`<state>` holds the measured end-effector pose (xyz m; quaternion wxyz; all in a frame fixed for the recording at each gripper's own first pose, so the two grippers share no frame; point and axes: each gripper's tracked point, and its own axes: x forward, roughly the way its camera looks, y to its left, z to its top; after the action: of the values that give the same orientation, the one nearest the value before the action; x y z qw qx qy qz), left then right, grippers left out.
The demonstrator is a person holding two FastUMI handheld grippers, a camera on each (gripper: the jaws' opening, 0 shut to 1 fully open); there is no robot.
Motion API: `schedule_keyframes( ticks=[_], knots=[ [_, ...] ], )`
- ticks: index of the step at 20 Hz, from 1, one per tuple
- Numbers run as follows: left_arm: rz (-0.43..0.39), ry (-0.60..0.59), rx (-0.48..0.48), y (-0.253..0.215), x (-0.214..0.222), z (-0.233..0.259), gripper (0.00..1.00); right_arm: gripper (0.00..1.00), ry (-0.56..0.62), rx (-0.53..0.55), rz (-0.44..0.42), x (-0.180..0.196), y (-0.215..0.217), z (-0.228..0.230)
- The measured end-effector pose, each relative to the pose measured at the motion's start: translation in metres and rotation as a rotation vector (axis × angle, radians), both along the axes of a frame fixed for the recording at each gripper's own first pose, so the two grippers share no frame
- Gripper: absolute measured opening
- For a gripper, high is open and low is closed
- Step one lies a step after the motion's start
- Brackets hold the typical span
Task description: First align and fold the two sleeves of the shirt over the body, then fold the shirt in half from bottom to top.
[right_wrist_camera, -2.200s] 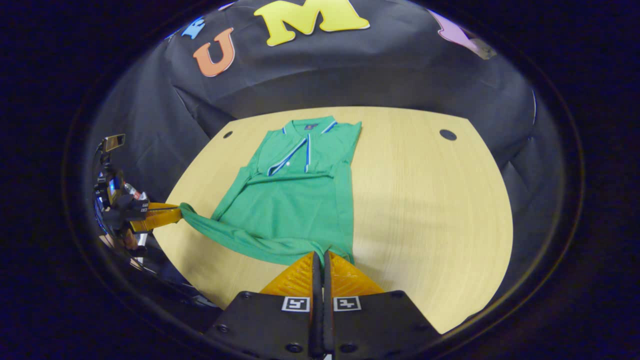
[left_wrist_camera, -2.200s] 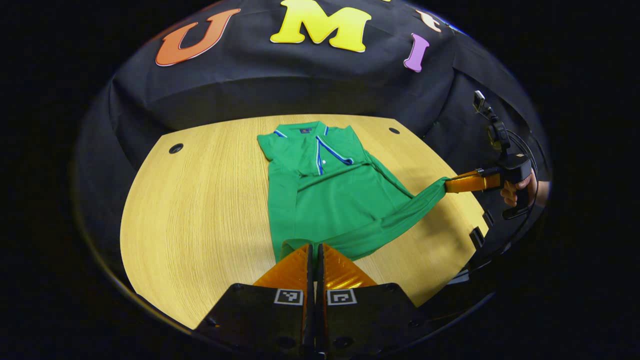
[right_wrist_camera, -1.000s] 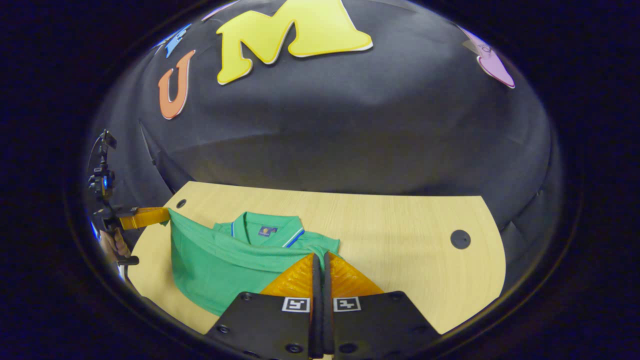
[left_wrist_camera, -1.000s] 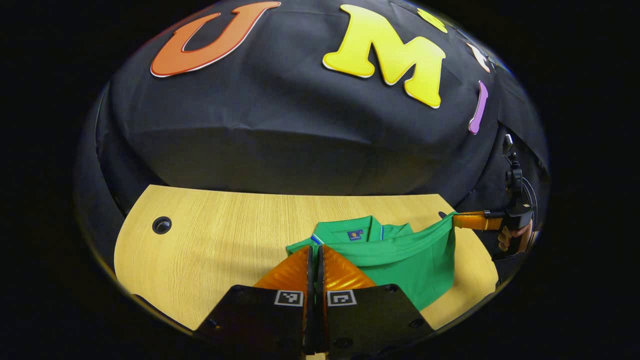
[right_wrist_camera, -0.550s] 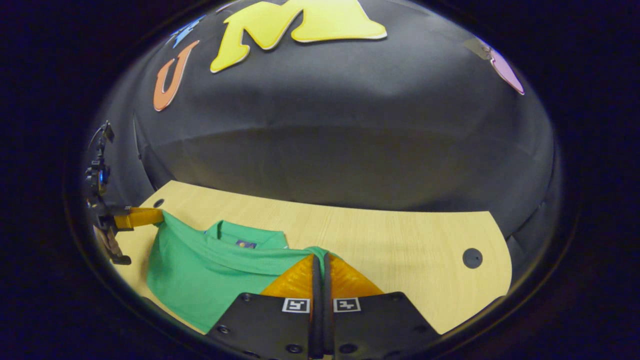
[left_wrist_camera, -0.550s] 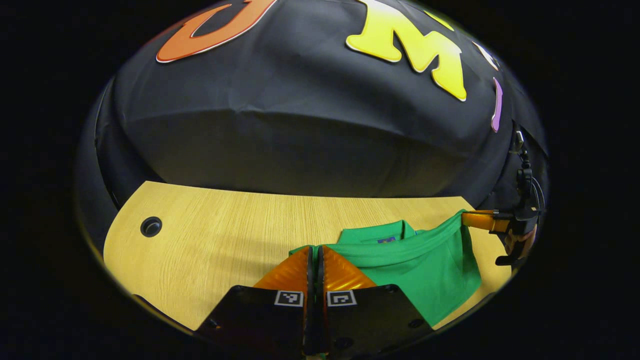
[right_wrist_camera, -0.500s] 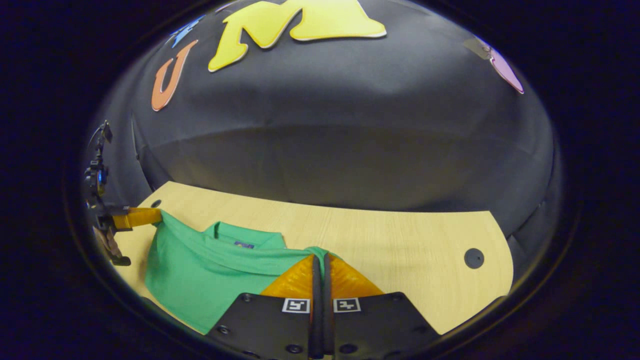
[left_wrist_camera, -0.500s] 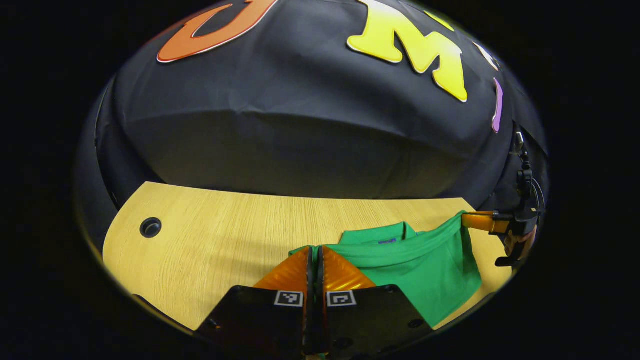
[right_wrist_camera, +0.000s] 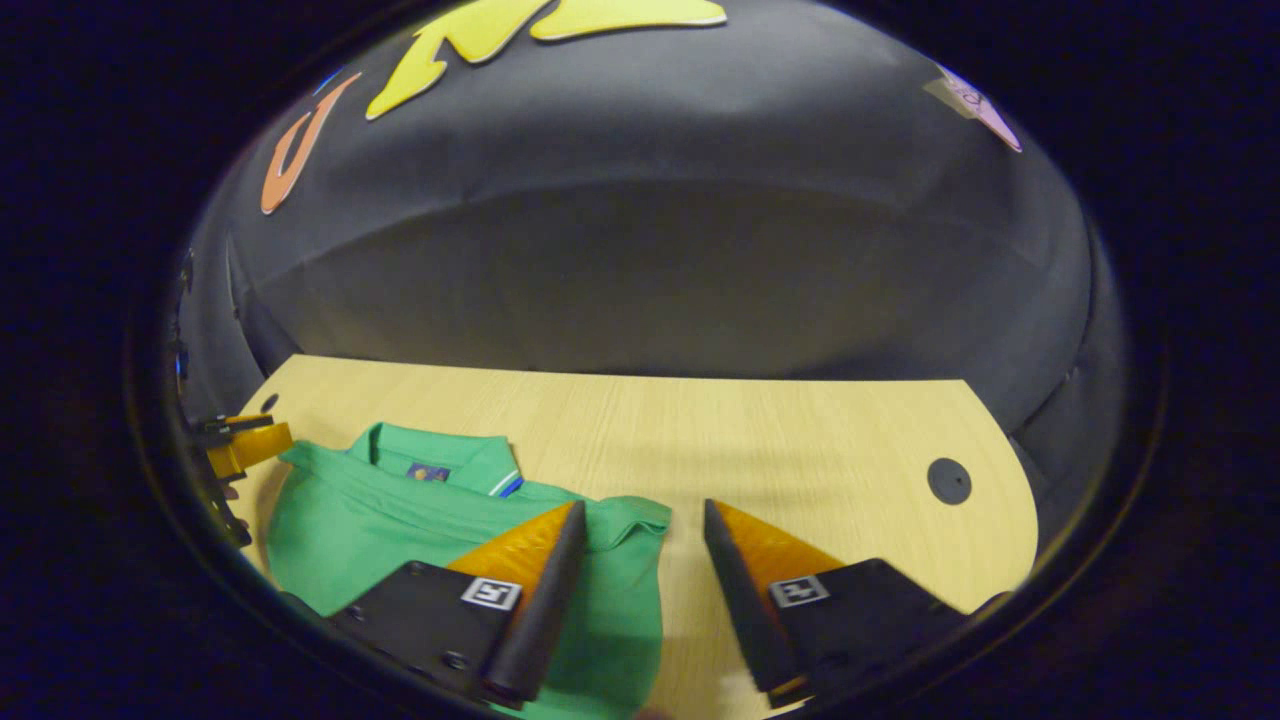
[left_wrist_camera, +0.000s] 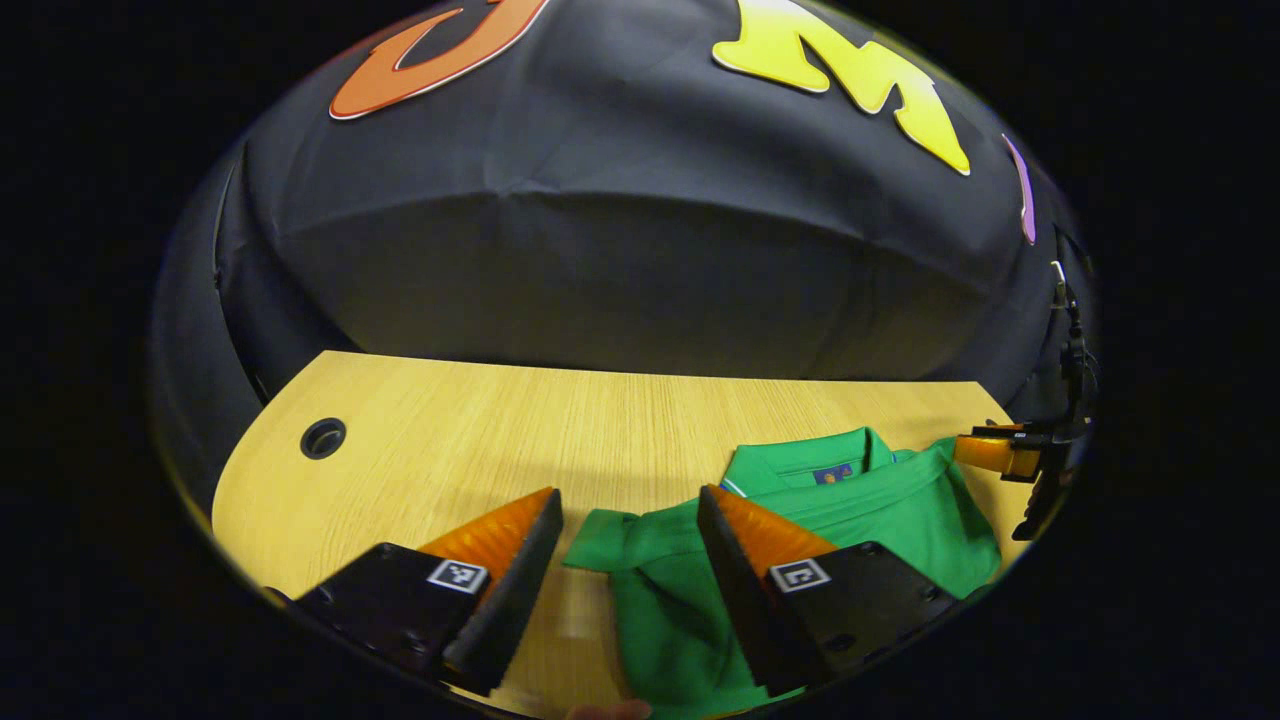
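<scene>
With the shirt [left_wrist_camera: 860, 520] doubled on the tabletop [left_wrist_camera: 480, 430], lift the wide-spread left claw [left_wrist_camera: 628, 520] and right claw [right_wrist_camera: 640, 535] straight up to avoid snagging its hem.

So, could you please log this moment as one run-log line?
stage: bottom-to-top fold laid | green polo shirt: folded on table | left gripper: open | right gripper: open

The left gripper [left_wrist_camera: 628, 505] is held low with its fingers spread wide apart — nothing is clamped between them. The right gripper [right_wrist_camera: 638, 518] is likewise held low and level, its fingers parted wide — no cloth is pinched by either finger.
</scene>
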<state>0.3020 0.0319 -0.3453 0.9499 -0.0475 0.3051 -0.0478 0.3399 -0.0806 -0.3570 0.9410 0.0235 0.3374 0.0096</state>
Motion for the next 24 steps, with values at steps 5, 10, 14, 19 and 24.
schedule_keyframes(
  ticks=[5, 10, 14, 19, 24],
  knots=[
    [0.077, -0.073, -0.017, 0.009, -0.029, 0.072, 1.00, 0.89, -0.076, -0.033, -0.031, -0.033, -0.006, 0.060],
    [0.109, -0.264, 0.029, 0.020, -0.071, 0.192, 0.99, 0.96, -0.245, -0.098, -0.002, -0.092, 0.009, 0.171],
    [0.068, -0.396, 0.066, 0.004, -0.121, 0.281, 0.98, 0.96, -0.354, -0.070, 0.004, -0.153, 0.034, 0.247],
    [0.041, -0.489, 0.025, -0.035, -0.203, 0.345, 0.98, 0.93, -0.453, -0.040, 0.033, -0.237, 0.061, 0.306],
    [0.004, -0.546, 0.021, -0.056, -0.269, 0.359, 0.98, 0.93, -0.534, -0.077, 0.009, -0.301, 0.056, 0.331]
  ],
)
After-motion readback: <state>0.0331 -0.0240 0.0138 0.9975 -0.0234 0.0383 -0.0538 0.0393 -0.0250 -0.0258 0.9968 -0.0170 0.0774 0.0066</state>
